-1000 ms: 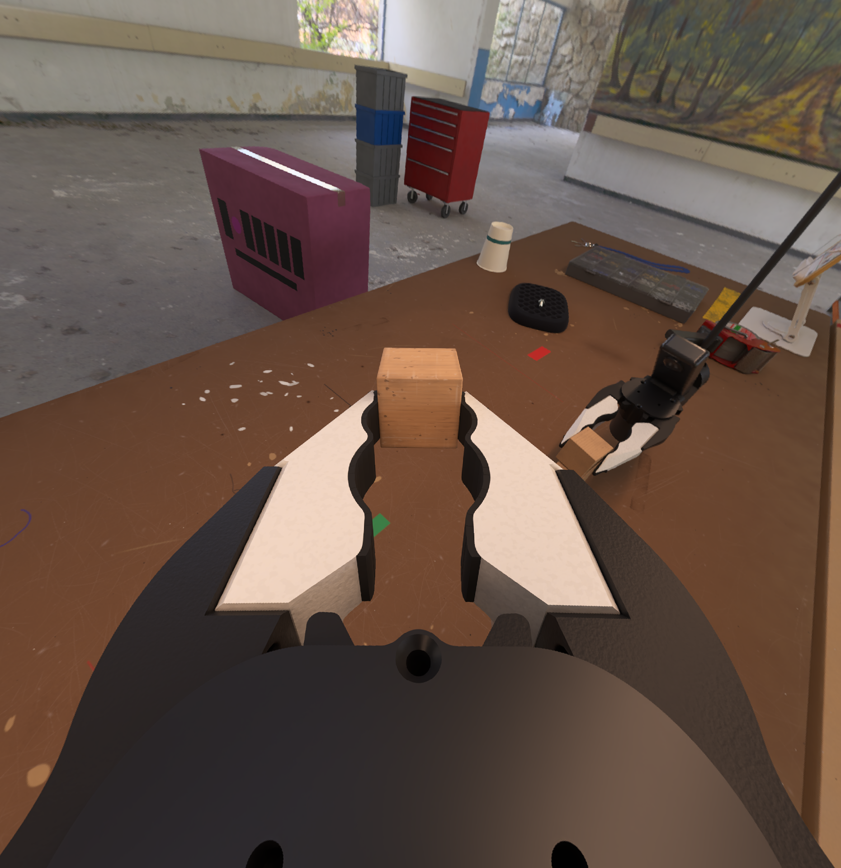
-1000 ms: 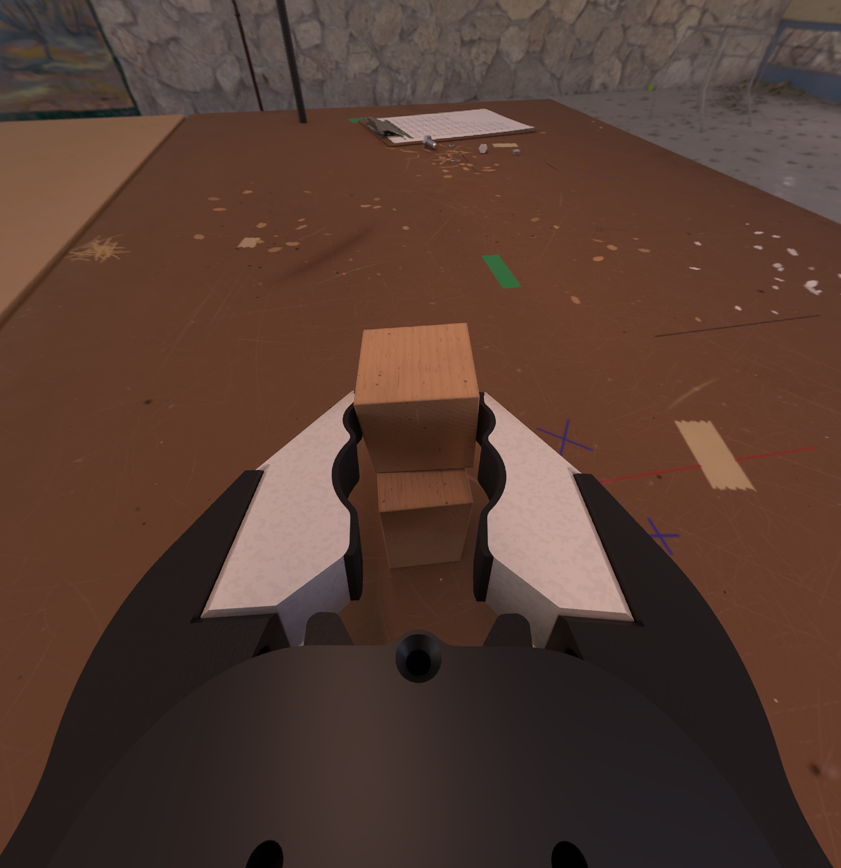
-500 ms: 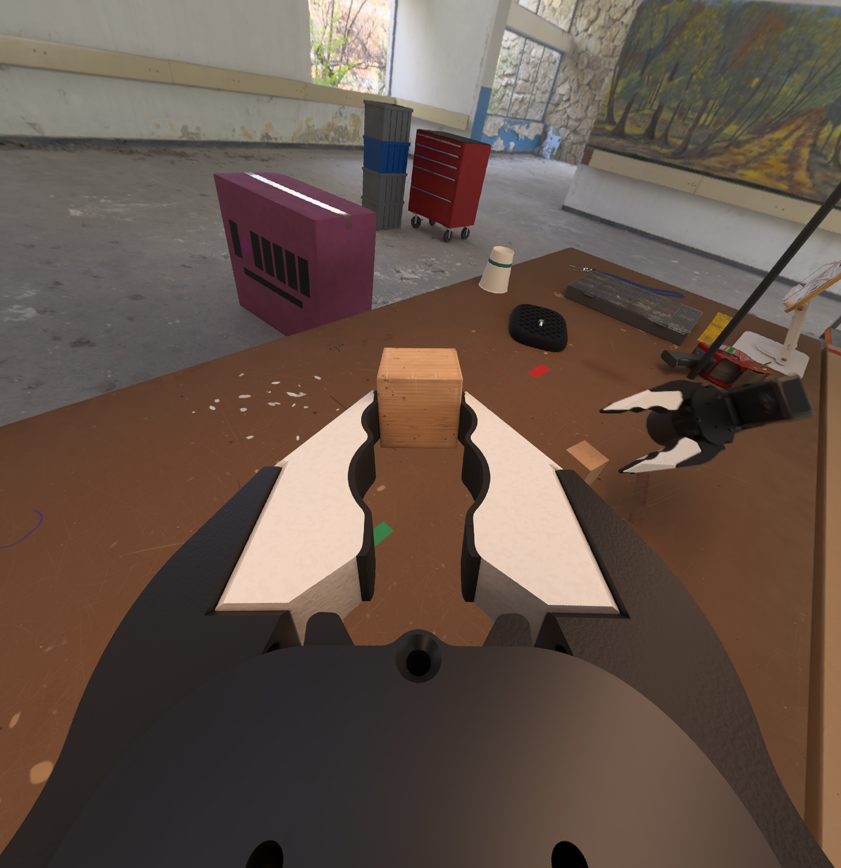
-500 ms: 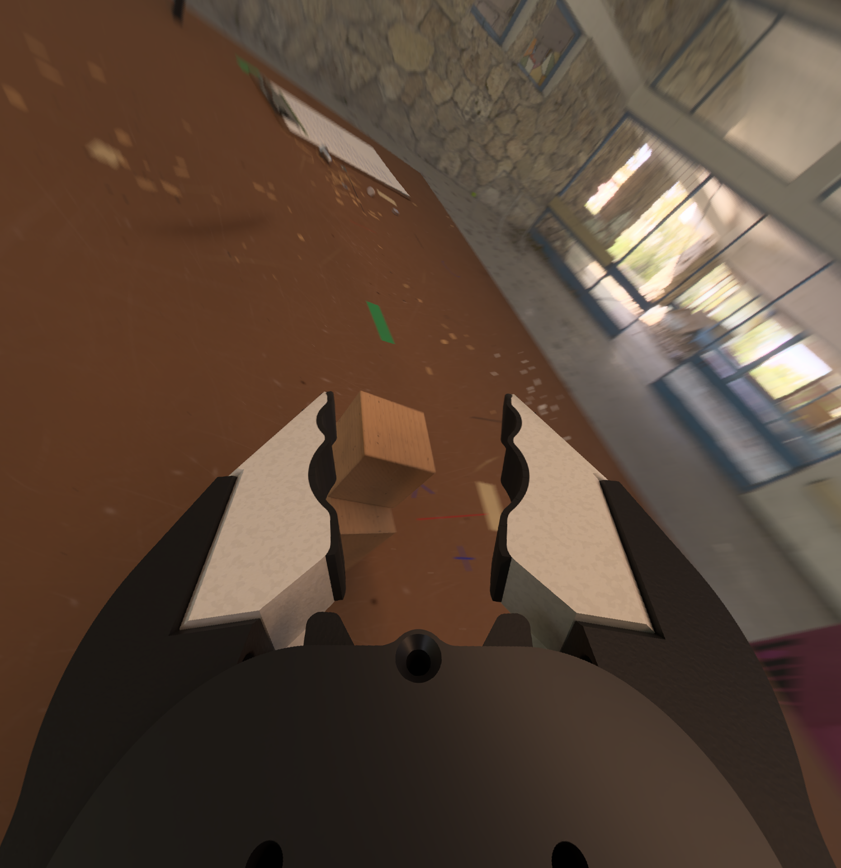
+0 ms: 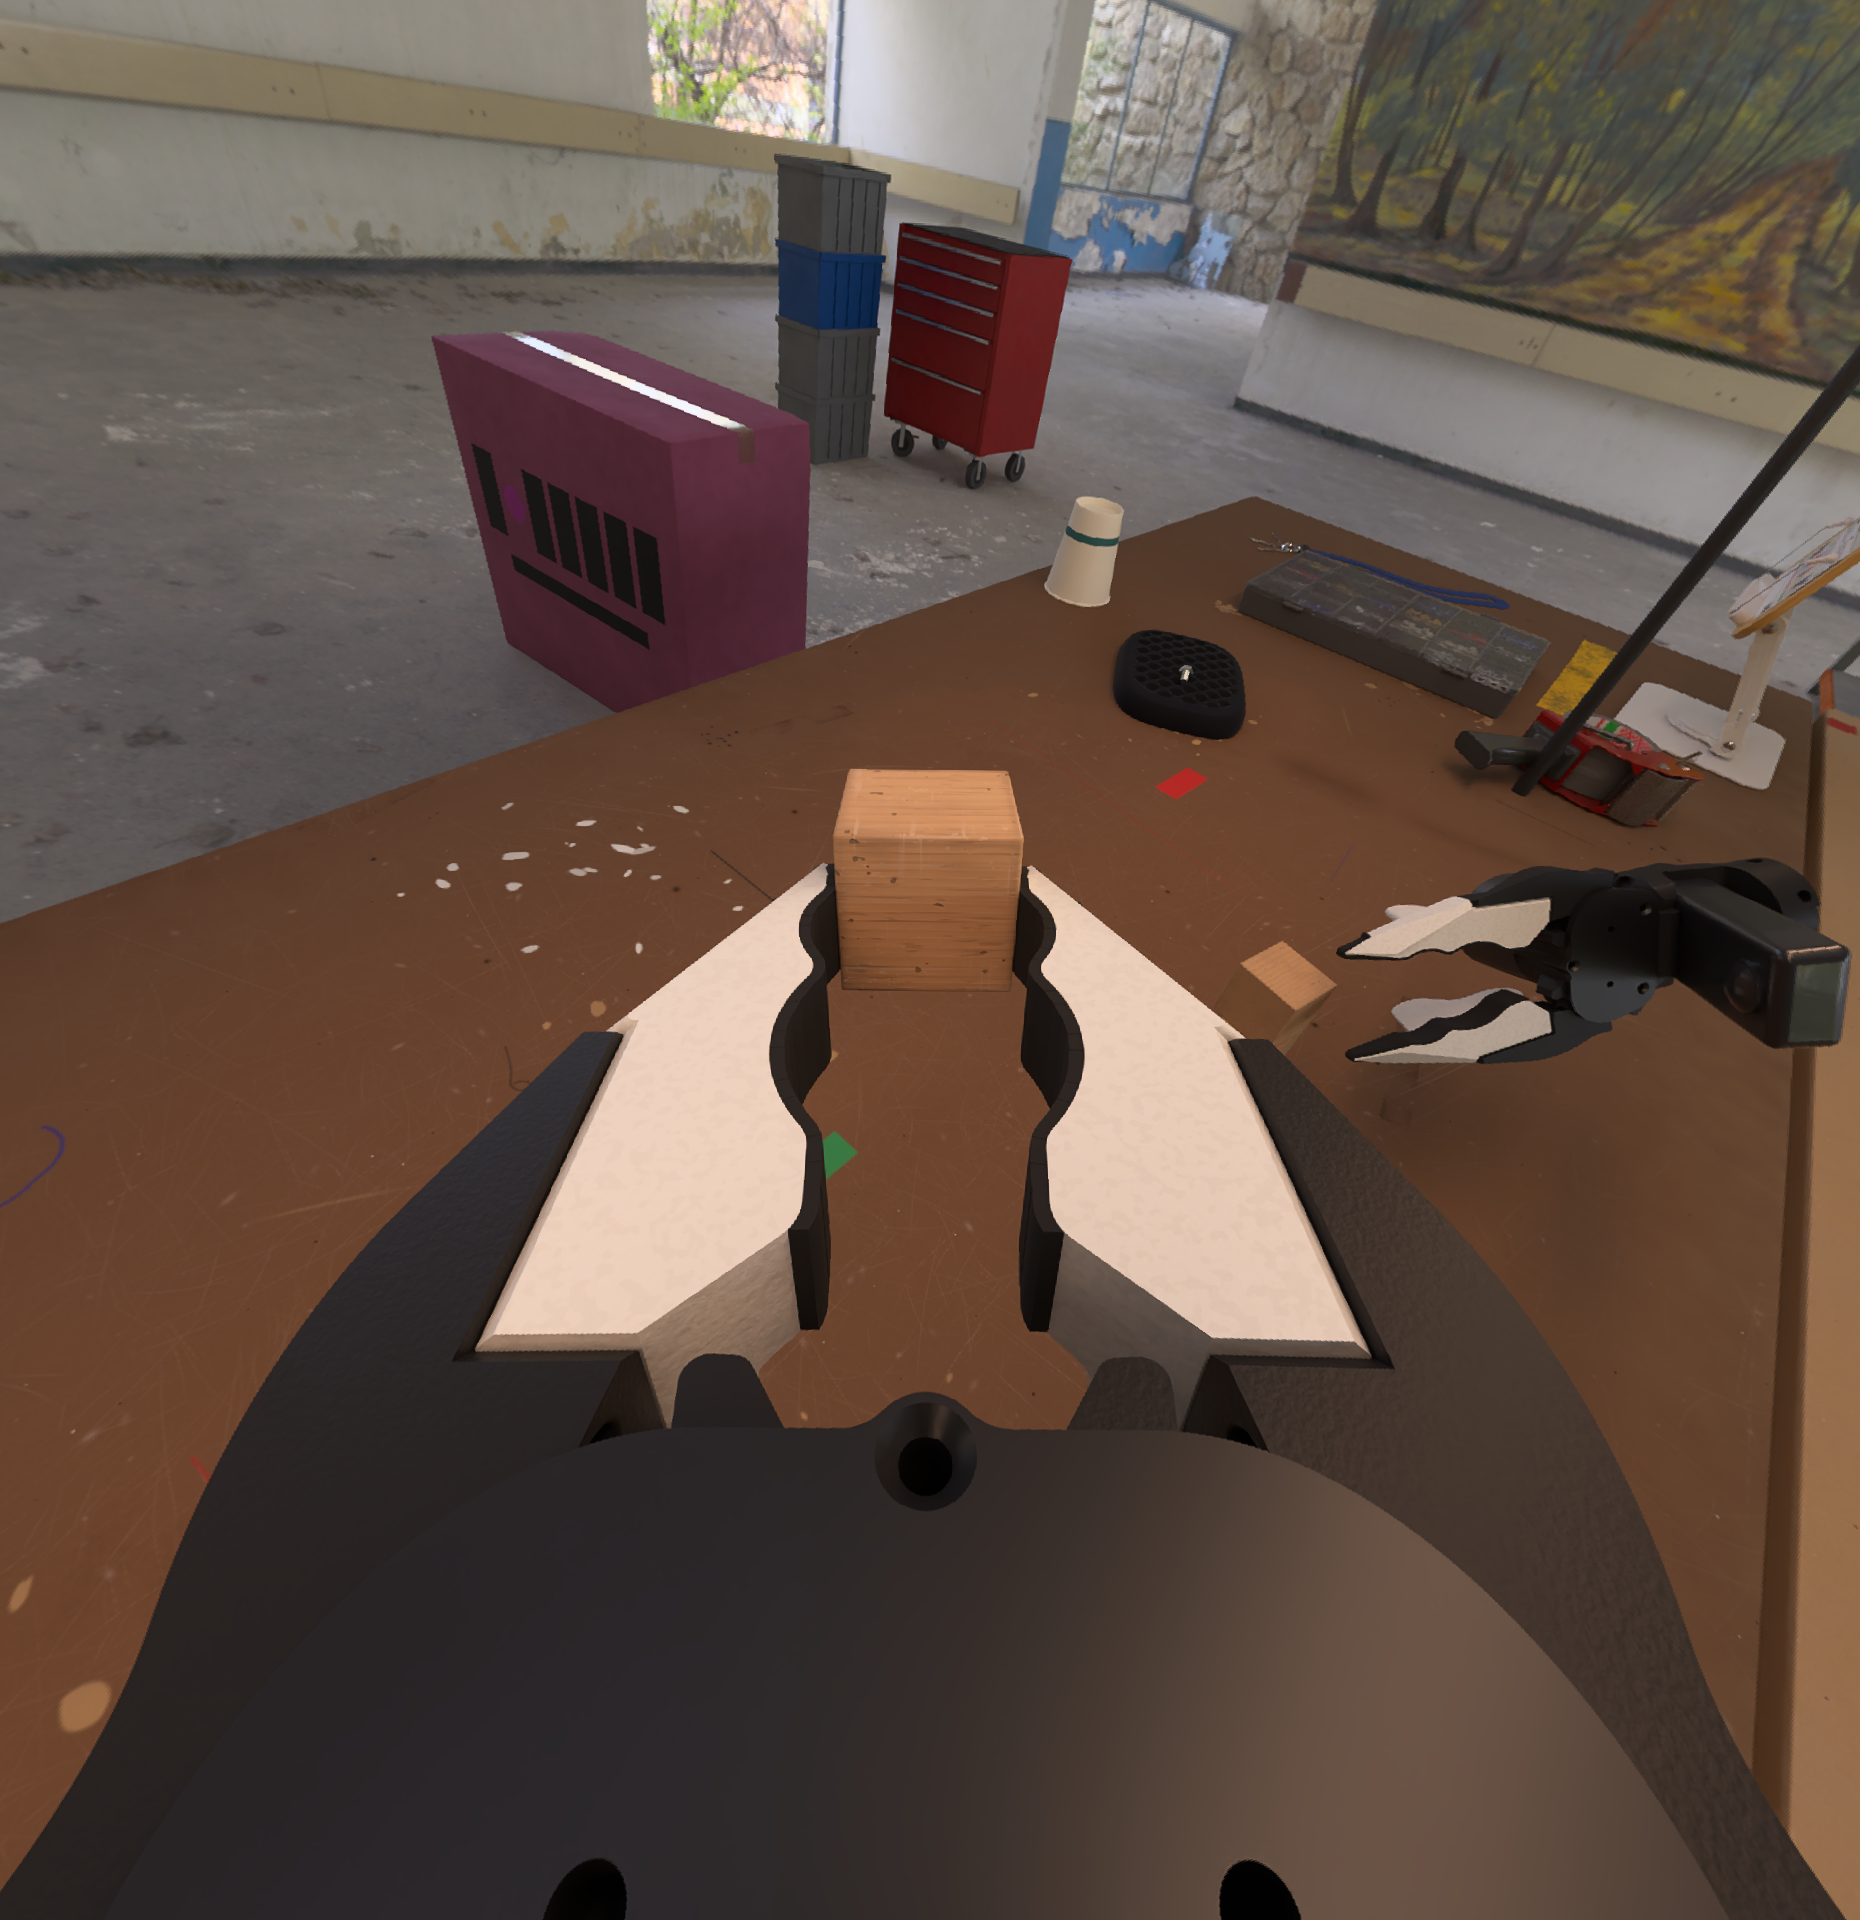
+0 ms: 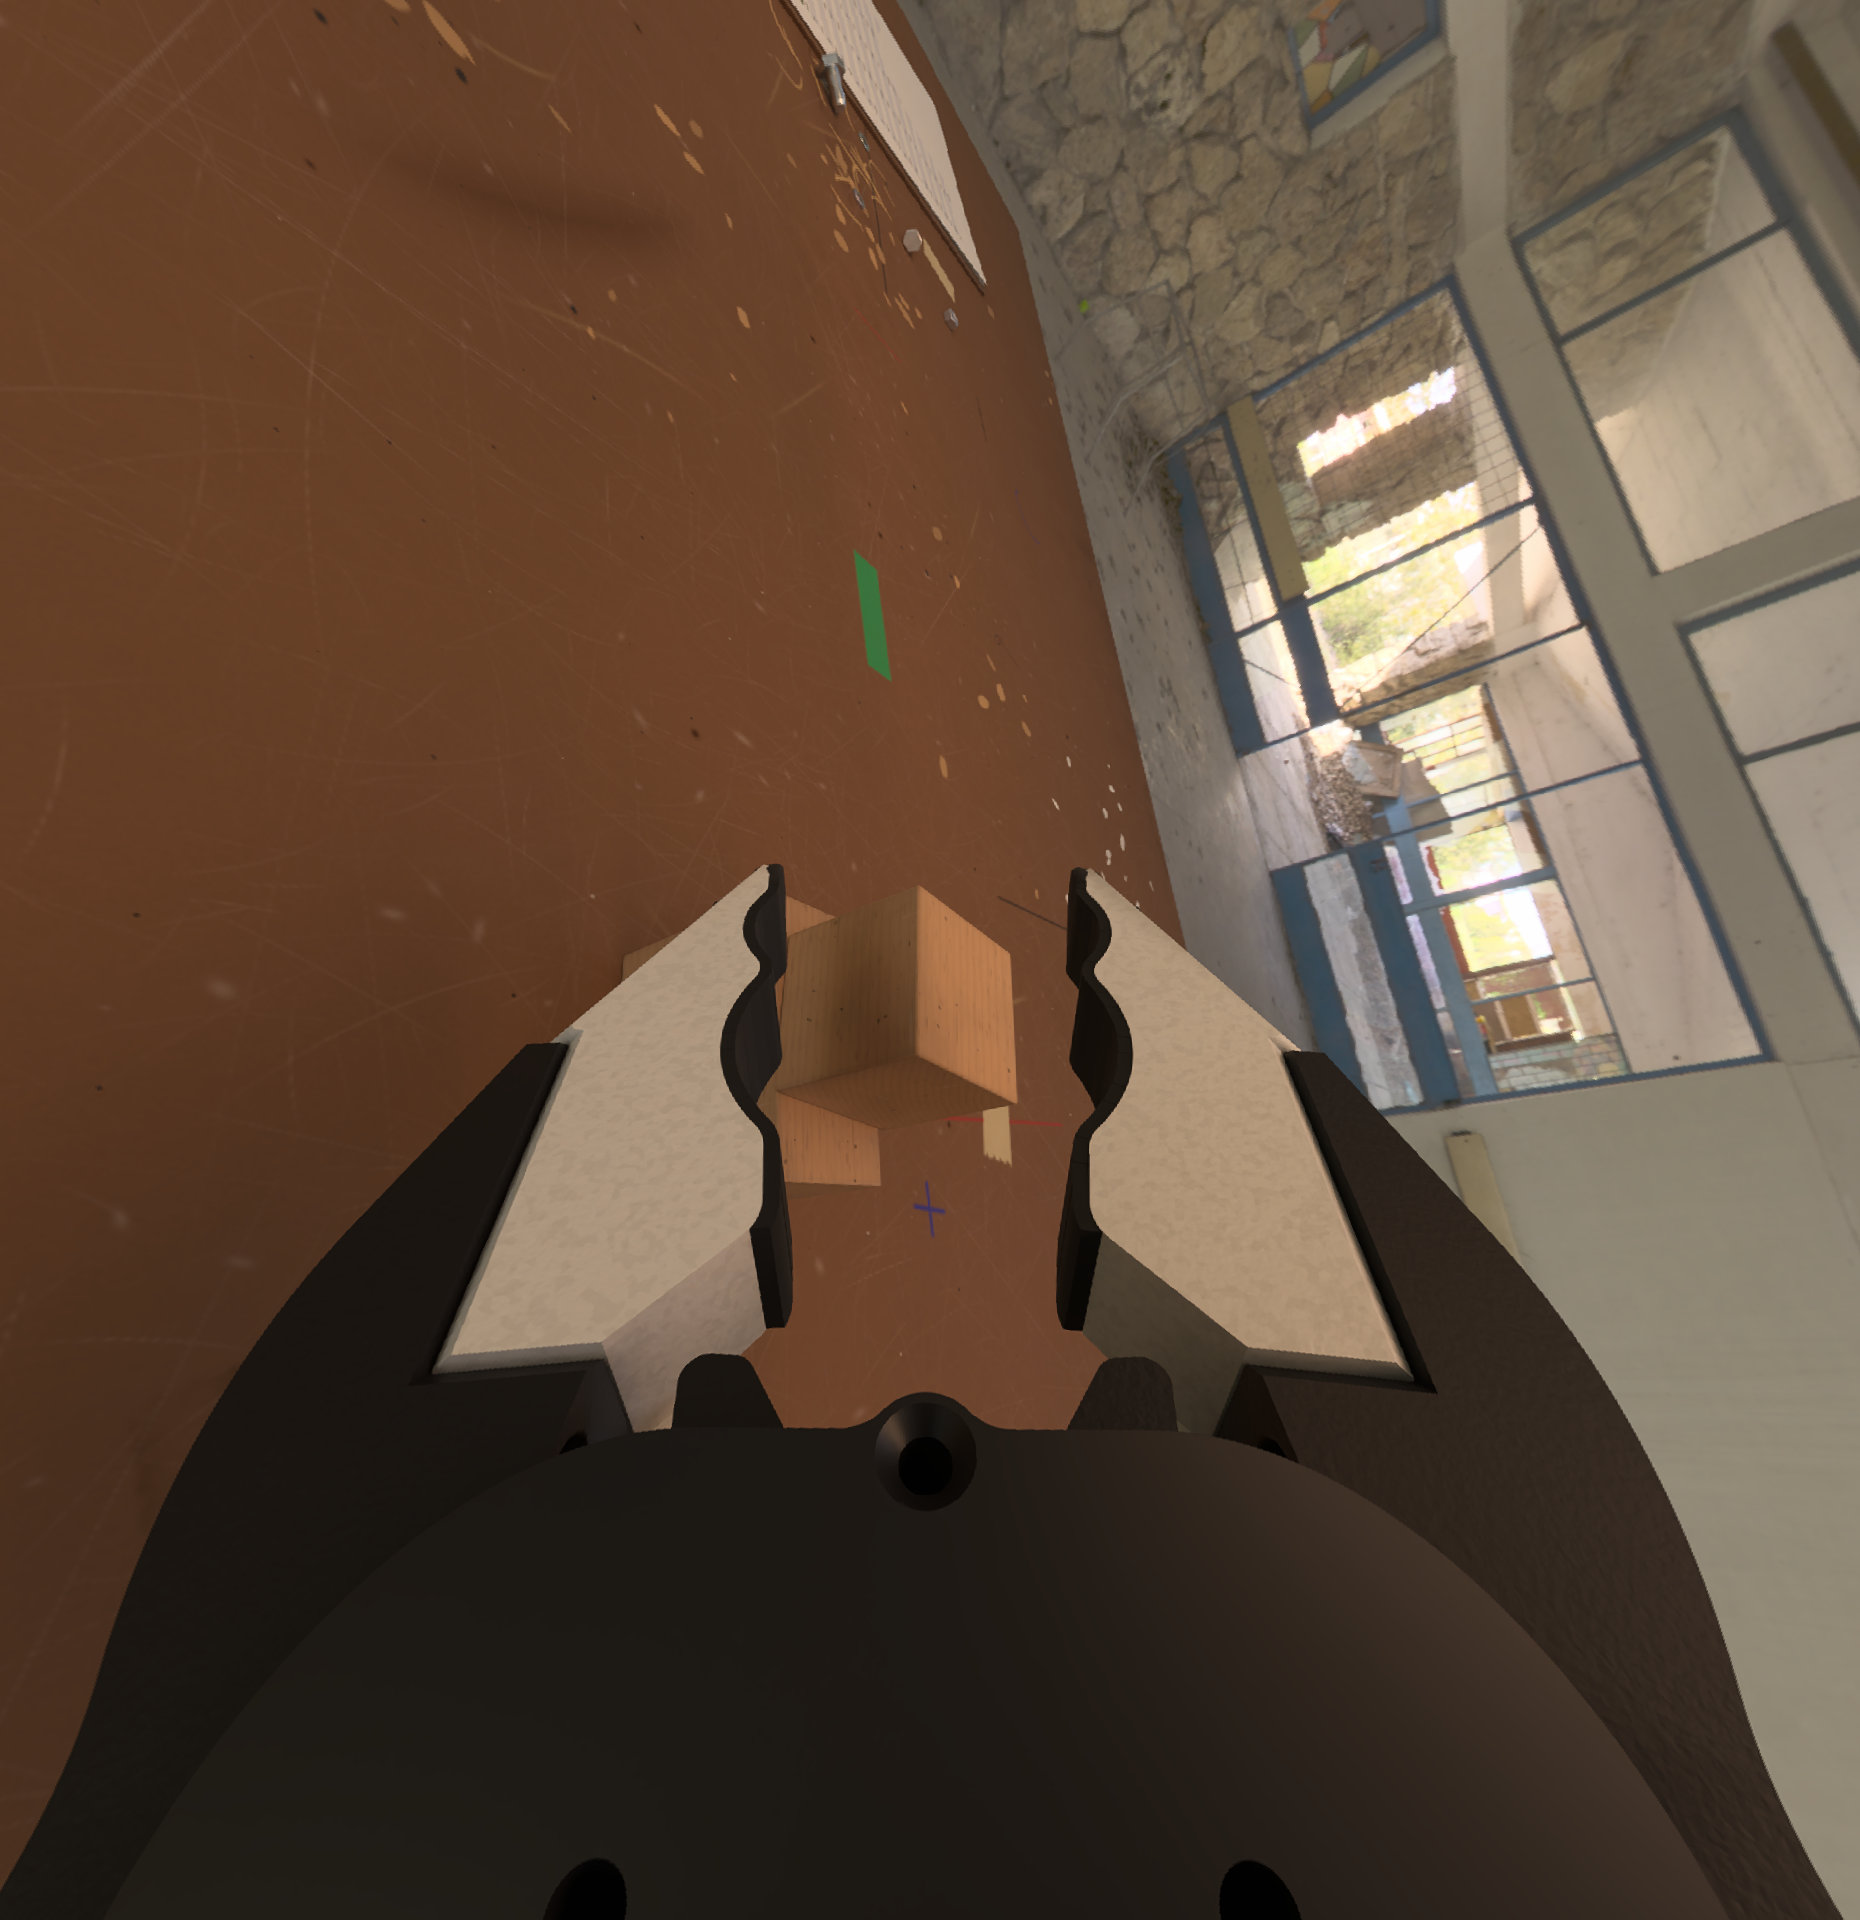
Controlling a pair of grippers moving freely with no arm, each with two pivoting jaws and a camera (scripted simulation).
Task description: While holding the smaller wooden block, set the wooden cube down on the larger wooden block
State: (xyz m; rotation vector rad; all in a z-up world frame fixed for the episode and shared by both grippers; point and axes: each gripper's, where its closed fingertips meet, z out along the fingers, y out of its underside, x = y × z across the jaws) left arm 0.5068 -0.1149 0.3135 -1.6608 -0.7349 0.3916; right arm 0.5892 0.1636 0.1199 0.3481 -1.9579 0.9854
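Note:
My left gripper (image 5: 926,873) is shut on a wooden block (image 5: 926,904) at its fingertips and holds it above the brown table (image 5: 282,1091). My right gripper (image 6: 926,876) is open and rolled onto its side. Between its fingers, apart from them, the wooden cube (image 6: 905,997) lies against a second wooden block (image 6: 832,1148), which is mostly hidden by one finger. In the left wrist view the right gripper (image 5: 1347,1003) hovers open just right of the wooden stack (image 5: 1284,977), whose lower part is hidden behind my left finger.
At the table's far side are a paper cup (image 5: 1084,551), a black perforated pad (image 5: 1180,686), a dark case (image 5: 1393,629), a red tape dispenser (image 5: 1601,764) and a slanted black pole (image 5: 1684,571). A magenta box (image 5: 635,509) stands on the floor past the table edge.
My right gripper opened and let go of the cube, rolled onto its side and drew back a little from the stack. My left gripper kept its hold on its block.

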